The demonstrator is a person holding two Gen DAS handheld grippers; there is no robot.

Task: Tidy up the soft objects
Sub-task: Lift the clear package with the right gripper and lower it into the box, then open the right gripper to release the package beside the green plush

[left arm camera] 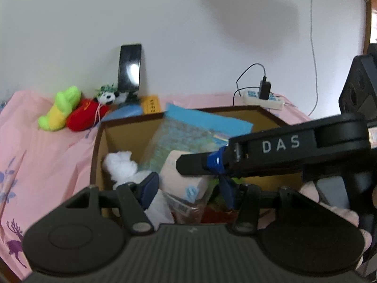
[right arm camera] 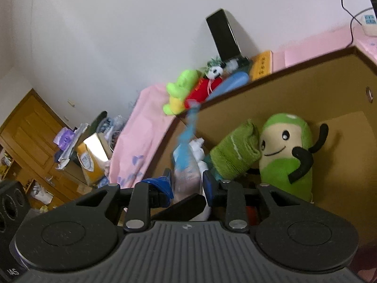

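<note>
An open cardboard box [left arm camera: 99, 146] [right arm camera: 294, 87] stands on the pink bedsheet [left arm camera: 47, 160]. My left gripper [left arm camera: 187, 188] is over it, shut on a pink-and-white tissue pack [left arm camera: 181, 176]. My right gripper [right arm camera: 186, 184] reaches in from the right, its black finger [left arm camera: 195, 165] crossing the left wrist view. It is closed on a blue bubble-plastic package [right arm camera: 186, 158] [left arm camera: 183, 132] that stands up, blurred, between its pads. Inside the box lie a white plush [left arm camera: 120, 165] [right arm camera: 198, 148], a rolled green cloth [right arm camera: 235, 151] and a smiling green plush [right arm camera: 285, 151].
Beyond the box by the wall lie a green-yellow plush [left arm camera: 61, 108] [right arm camera: 179, 89], a red plush [left arm camera: 87, 115], a small panda [left arm camera: 107, 96], a blue cushion [left arm camera: 127, 112] and a propped phone [left arm camera: 129, 68]. A power strip [left arm camera: 264, 99] with cables lies at the back right. Clutter and wooden cabinets [right arm camera: 30, 141] fill the far left.
</note>
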